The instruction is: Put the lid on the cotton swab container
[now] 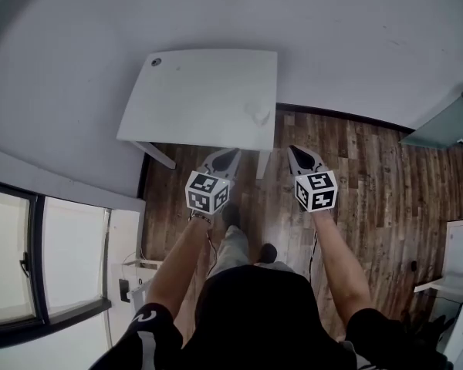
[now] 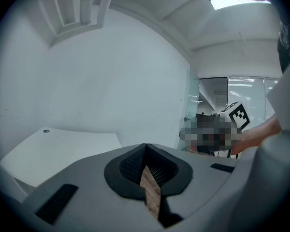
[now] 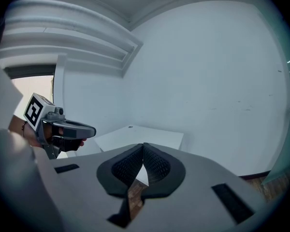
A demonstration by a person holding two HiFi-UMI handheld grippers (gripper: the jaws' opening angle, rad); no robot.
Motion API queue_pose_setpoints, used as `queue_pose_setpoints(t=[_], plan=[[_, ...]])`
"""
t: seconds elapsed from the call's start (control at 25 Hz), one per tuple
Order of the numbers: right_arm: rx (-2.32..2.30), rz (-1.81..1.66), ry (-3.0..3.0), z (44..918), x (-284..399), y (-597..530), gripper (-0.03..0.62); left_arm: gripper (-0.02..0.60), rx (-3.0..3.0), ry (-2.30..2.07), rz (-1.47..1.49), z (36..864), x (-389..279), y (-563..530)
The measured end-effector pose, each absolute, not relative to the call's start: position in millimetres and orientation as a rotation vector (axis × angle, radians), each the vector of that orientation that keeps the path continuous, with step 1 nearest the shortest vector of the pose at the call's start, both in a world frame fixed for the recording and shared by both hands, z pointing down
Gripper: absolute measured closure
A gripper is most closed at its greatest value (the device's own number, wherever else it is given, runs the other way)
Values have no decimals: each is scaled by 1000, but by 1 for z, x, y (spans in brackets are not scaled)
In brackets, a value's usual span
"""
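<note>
A small dark round spot (image 1: 156,62) at the far corner of the white bench (image 1: 201,91) is too small to identify, and a faint mark (image 1: 258,115) near its right edge is unclear. White furniture (image 1: 461,262) is cut off at the head view's right edge.

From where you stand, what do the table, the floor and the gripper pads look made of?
Table: smooth matte white board, likely laminate; no grain shows.
Floor: dark wood planks or wood-look laminate, slightly glossy; grain and seams show.
Left gripper pads: black, ribbed, probably rubber, set in grey matte plastic.
</note>
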State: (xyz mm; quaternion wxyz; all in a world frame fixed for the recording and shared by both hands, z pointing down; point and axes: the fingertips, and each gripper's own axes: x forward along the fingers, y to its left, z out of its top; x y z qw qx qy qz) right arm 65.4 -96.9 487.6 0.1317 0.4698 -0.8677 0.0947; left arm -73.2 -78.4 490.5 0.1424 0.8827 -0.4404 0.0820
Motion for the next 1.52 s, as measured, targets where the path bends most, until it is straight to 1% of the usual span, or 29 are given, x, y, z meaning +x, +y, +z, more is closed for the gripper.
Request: queue_pose_setpoints(t=[0.36,0.72,1.04,1.52], plan=[[1457,266,-2458,485,46,-166,580,557,2595,-1153,197,491,-86,-167],[1521,270,-2401,488,35,-193,580,557,2610,-1039,166,502,-95,-207],[1547,291,-2382,494,50,-208,580,557,2608,-997,183,509,-86,-226],[1459,347,-2436,505,74,-230,580,557,2561,-1082,212,510,-68,-241]])
